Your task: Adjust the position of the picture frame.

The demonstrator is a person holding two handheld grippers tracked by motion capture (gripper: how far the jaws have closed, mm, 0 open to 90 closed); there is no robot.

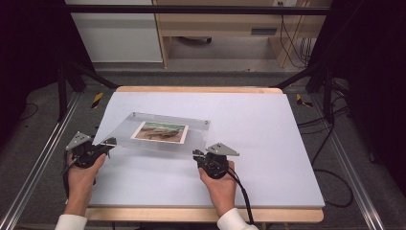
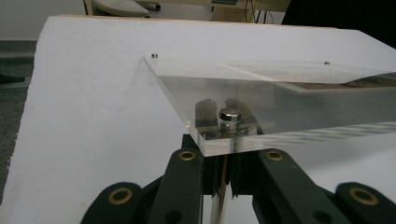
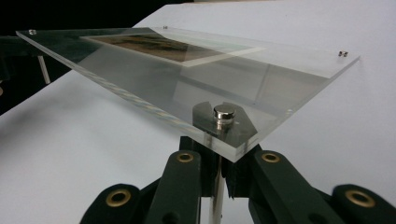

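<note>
The frame (image 1: 165,132) is clear acrylic, glossy and smooth, with polished edges that catch reflections; a matt paper print (image 1: 160,132) lies sandwiched inside. Its corner studs (image 3: 224,113) are shiny, mirror-bright metal. The counter (image 1: 268,129) wears a matt white sheet over a pale wooden edge. The jaws look like matt black plastic with brass-coloured rivets (image 2: 187,155).

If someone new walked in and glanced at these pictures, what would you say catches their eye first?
Most likely the clear acrylic frame with a picture inside, held tilted above the white table cover, its near edge raised. Next, the left claw and the right claw, each shut on a near corner of the frame. Close up, a shiny metal stud sits at the corner above the right claw.
</note>
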